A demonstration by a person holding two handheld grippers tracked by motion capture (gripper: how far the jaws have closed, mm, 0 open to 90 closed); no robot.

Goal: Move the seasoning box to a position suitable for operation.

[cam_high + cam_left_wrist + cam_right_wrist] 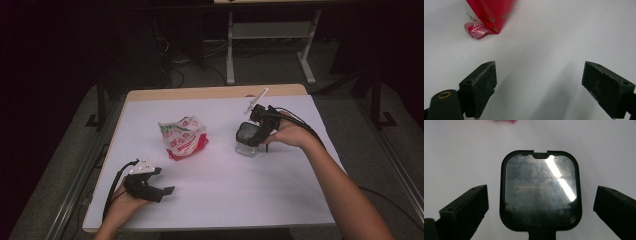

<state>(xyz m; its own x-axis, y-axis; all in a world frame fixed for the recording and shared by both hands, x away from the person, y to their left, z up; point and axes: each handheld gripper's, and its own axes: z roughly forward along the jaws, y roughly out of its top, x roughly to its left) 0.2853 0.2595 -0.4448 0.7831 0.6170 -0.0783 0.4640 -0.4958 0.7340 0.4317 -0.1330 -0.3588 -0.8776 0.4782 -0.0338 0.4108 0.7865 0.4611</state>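
Black-lidded clear container [248, 138] sits right of centre on our white tabletop [225, 200]; right gripper [260, 131] spread around it. Left gripper [159, 187] spread, lower left; red snack bag [183, 138] centre.

Worktop: white-covered rectangular worktop [215, 190] with a light wooden edge along its far side.
Beyond: white metal-legged frame [231, 50] standing on grey floor [260, 70].
Cables: dark cables [172, 62] lying on that floor.
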